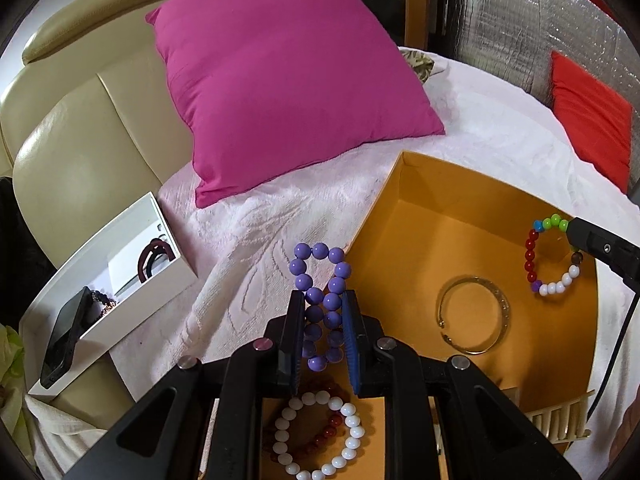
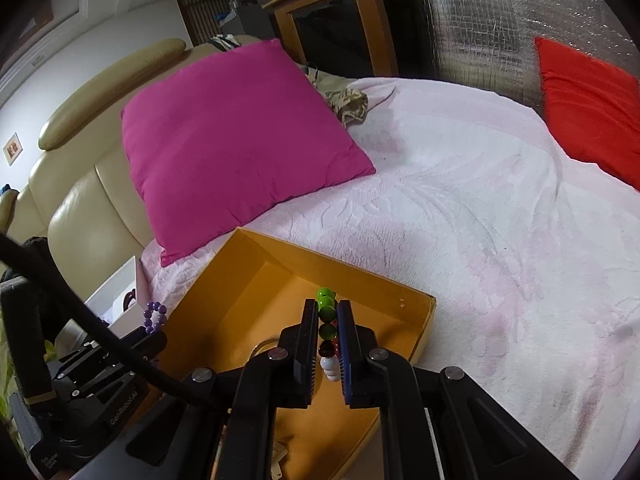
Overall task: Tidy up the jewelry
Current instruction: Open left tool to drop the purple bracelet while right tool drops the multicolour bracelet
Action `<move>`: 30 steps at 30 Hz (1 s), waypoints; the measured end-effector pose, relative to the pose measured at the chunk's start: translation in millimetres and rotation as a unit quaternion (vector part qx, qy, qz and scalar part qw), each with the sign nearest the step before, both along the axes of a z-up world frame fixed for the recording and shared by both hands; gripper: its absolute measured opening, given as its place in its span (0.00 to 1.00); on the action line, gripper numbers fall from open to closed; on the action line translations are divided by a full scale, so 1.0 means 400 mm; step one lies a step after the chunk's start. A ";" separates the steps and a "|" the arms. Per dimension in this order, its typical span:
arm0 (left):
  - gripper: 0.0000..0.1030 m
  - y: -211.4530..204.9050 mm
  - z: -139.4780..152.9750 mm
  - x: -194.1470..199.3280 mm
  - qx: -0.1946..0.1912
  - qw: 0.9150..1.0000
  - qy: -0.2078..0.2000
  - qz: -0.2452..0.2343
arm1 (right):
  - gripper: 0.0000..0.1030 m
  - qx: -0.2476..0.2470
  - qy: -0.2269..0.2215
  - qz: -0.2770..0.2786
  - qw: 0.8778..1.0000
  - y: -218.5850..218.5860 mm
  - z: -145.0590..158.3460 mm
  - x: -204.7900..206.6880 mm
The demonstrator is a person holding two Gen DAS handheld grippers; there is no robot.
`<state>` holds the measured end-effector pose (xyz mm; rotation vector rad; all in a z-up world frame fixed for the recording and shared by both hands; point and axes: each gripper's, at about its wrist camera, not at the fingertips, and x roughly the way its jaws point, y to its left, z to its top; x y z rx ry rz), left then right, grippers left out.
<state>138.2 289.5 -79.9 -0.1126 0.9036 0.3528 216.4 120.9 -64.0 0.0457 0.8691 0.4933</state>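
Three pieces lie in the orange box (image 1: 384, 200): bangle (image 1: 474, 314), white bracelet (image 1: 320, 432), red bracelet (image 1: 320, 438). Left gripper (image 1: 323, 306) pinches purple bracelet (image 1: 322, 300) at the box's left edge; right gripper (image 2: 325, 320) pinches multicolour bracelet (image 2: 328, 332) above the box. Both unplaced.

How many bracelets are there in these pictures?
5, maybe more hidden: purple bracelet in left gripper, multicolored bracelet in right gripper, clear bangle, white bracelet and red bracelet in orange box.

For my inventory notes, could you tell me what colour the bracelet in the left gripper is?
Purple, clearest in the left wrist view.
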 end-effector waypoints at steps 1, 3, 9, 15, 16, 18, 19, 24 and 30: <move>0.18 0.000 -0.002 0.002 0.001 1.000 0.001 0.000 | 0.10 -0.002 0.002 0.001 1.000 0.001 -0.004 0.003; 0.18 0.000 -0.006 0.005 0.005 1.000 0.004 -0.001 | 0.10 -0.006 0.003 0.002 1.000 0.002 -0.008 0.008; 0.18 -0.003 -0.011 0.011 0.012 1.000 0.009 0.000 | 0.10 -0.010 0.006 0.001 1.000 0.004 -0.016 0.018; 0.18 -0.004 -0.012 0.010 0.014 1.000 0.009 0.000 | 0.10 -0.015 0.009 0.004 1.000 0.008 -0.026 0.019; 0.18 -0.004 -0.012 0.010 0.015 1.000 0.009 -0.001 | 0.10 -0.016 0.010 0.005 1.000 0.007 -0.027 0.019; 0.18 -0.006 -0.010 0.009 0.017 1.000 0.008 -0.001 | 0.10 -0.017 0.011 0.006 1.000 0.006 -0.030 0.018; 0.18 -0.007 -0.008 0.008 0.019 1.000 0.007 -0.003 | 0.10 -0.018 0.010 0.006 1.000 0.006 -0.030 0.017; 0.18 -0.028 -0.001 0.004 0.038 0.999 0.004 -0.010 | 0.10 -0.018 0.011 0.008 1.000 0.004 -0.030 0.015; 0.18 -0.050 -0.013 0.014 0.030 0.999 0.013 -0.029 | 0.10 -0.021 0.014 0.007 1.000 0.004 -0.035 0.013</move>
